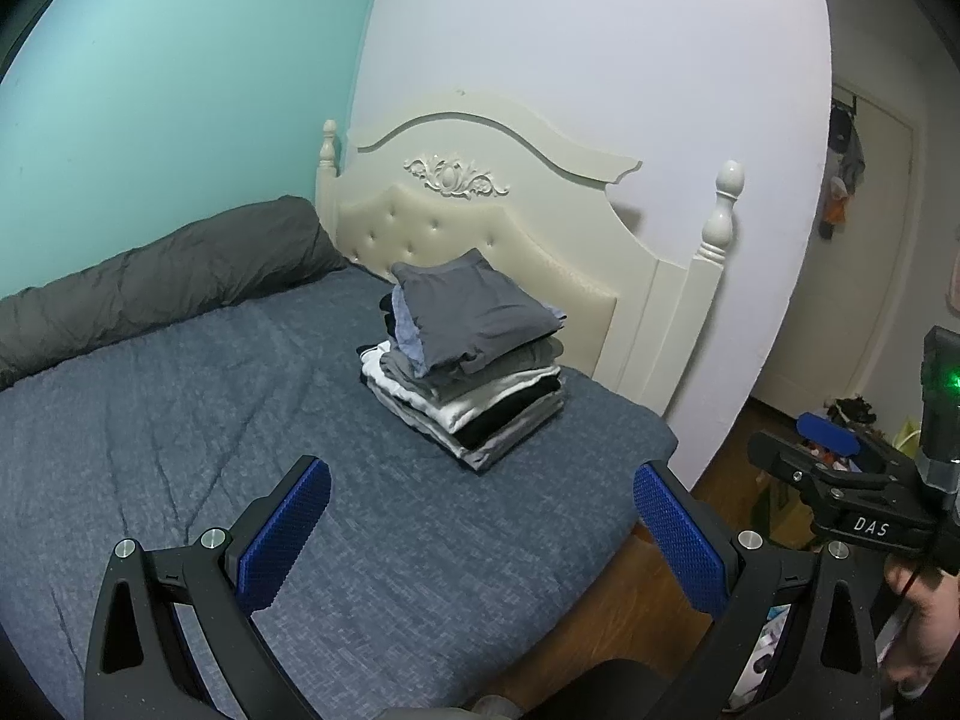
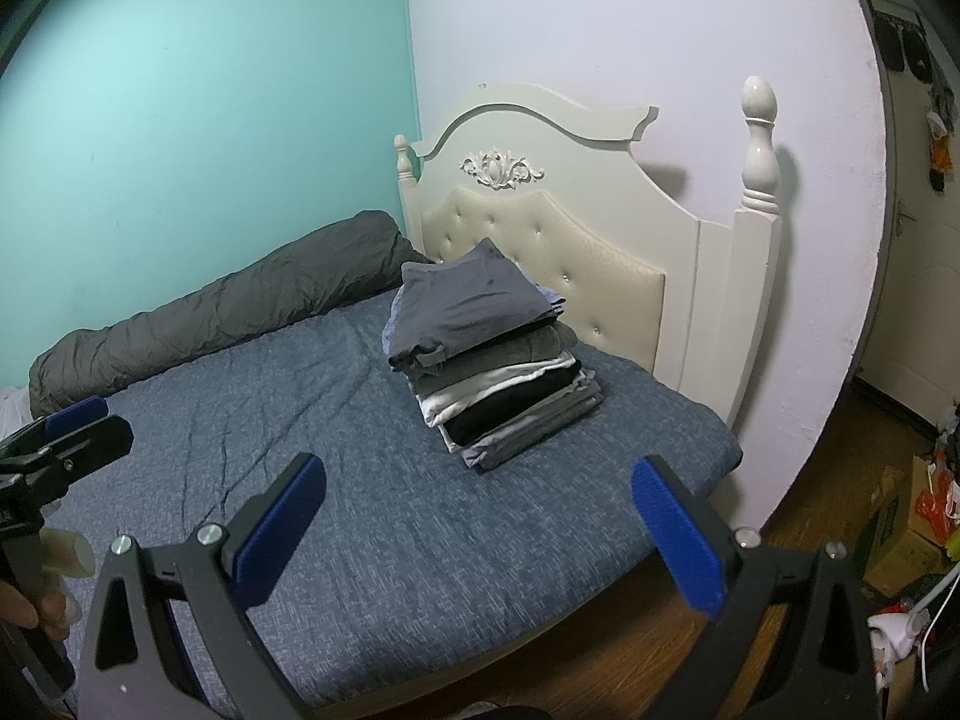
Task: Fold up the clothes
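While both my grippers hang over the near edge of the bed (image 1: pixel 180 420), neither one has hold of anything. Left gripper (image 1: pixel 480 516): jaws spread wide, blue pads (image 1: pixel 285 534) facing each other across bare blue-grey bedspread. Right gripper (image 2: pixel 477 519): same, jaws wide apart, nothing between them.

Stack of folded clothes (image 1: pixel 468 372) sits on the bed near the cream headboard (image 1: pixel 480 204), toward the right side of the mattress, well ahead of both grippers. Layers are grey, white and black; top piece is a dark grey garment (image 2: pixel 474 300), slightly skewed against the pile below, with a light blue edge showing under it. Stack leans a little but stands on its own, touching neither gripper.

Grey rolled duvet (image 1: pixel 156 276) lies along the turquoise wall (image 1: pixel 150 90), apart from the stack.

From the left camera, my right gripper shows at the far right edge, with a hand (image 1: pixel 924 618) on its handle. From the right camera, my left gripper shows at the left edge over the bedspread. Wooden floor (image 2: pixel 828 480) and clutter to the right of the bed.
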Available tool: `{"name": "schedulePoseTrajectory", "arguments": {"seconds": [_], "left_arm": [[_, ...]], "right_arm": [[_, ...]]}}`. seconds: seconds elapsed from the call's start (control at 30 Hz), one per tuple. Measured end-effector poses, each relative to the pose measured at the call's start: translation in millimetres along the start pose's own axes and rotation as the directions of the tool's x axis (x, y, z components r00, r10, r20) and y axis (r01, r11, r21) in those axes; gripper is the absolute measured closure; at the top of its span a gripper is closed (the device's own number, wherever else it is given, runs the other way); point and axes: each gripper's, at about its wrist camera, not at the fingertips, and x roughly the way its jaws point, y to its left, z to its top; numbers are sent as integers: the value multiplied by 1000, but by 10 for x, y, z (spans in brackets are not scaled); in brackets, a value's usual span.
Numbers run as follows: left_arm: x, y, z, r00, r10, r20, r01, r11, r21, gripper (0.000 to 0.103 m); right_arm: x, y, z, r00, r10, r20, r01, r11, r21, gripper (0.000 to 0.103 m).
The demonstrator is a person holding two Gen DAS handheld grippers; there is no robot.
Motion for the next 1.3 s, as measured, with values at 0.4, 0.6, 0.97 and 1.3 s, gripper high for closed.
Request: {"name": "schedulePoseTrajectory", "arguments": {"seconds": [0.4,0.6,0.97,1.3], "left_arm": [[24,22,-2,1000,4,-14,-4,1000,-7,0],[61,31,-13,1000,7,-30,-7,1000,-7,0],[73,29,-34,1000,-4,-31,3,1000,-10,0],[37,36,-28,1000,-5,-16,5,1000,-10,0]], "right_arm": [[31,-2,9,1000,-1,-3,1,1000,2,1],[44,-7,4,1000,-1,-3,1,1000,0,1],[56,-12,4,1000,0,-5,0,1000,0,1],[54,-6,-5,1000,-1,-8,1,1000,-1,1]]}}
